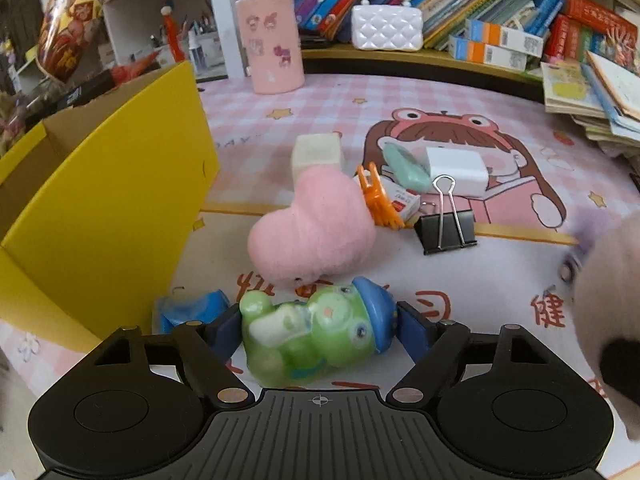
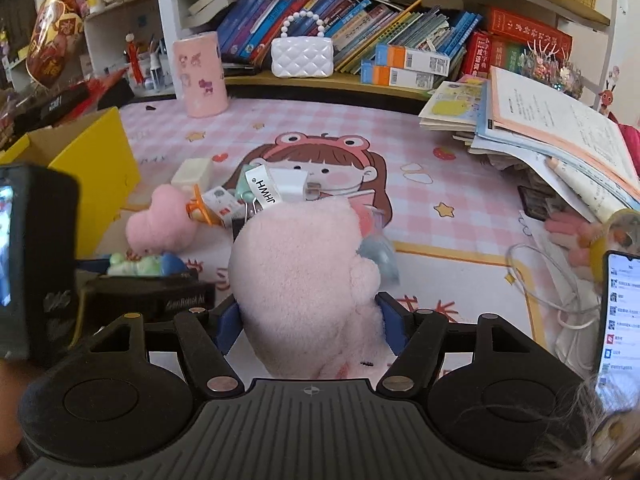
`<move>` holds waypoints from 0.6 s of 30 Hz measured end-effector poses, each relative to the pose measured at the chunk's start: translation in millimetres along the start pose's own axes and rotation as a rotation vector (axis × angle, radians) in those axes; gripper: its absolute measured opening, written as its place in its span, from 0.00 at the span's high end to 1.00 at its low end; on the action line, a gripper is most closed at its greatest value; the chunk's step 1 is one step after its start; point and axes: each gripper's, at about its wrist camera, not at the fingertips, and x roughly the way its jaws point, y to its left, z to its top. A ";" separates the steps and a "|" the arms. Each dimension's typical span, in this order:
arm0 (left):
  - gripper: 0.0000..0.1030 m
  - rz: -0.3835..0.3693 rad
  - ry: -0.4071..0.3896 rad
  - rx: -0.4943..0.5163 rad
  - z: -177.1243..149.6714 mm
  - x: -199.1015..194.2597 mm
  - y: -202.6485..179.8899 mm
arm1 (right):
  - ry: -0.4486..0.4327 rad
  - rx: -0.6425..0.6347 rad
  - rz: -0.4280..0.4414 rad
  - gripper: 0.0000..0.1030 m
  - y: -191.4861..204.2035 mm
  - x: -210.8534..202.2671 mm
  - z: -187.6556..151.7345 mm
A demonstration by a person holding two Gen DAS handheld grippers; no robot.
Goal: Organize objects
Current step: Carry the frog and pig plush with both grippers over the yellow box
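Left gripper (image 1: 316, 330) clamped on green frog toy (image 1: 308, 336); right gripper (image 2: 310, 316) clamped on pink plush (image 2: 304, 280); yellow box (image 1: 100, 184) at 9 o'clock, contents unseen.

Books (image 2: 320, 12) line the shelf behind a white purse (image 2: 302, 58).

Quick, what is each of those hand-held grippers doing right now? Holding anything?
Left hand-held gripper: closed on the green frog figurine.
Right hand-held gripper: closed on the pink plush toy.
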 end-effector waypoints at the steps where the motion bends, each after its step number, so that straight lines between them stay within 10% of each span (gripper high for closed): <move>1: 0.25 -0.005 -0.005 -0.002 0.0 -0.9 1.0 | 0.000 0.001 -0.005 0.36 -0.3 -0.9 -1.1; 10: 0.29 -0.179 -0.128 -0.037 -7.4 -74.2 35.1 | 0.030 0.022 -0.039 0.36 12.4 -9.3 -16.7; 18: 0.29 -0.191 -0.093 -0.063 -47.0 -112.3 91.9 | 0.074 0.017 0.002 0.35 60.7 -19.8 -32.7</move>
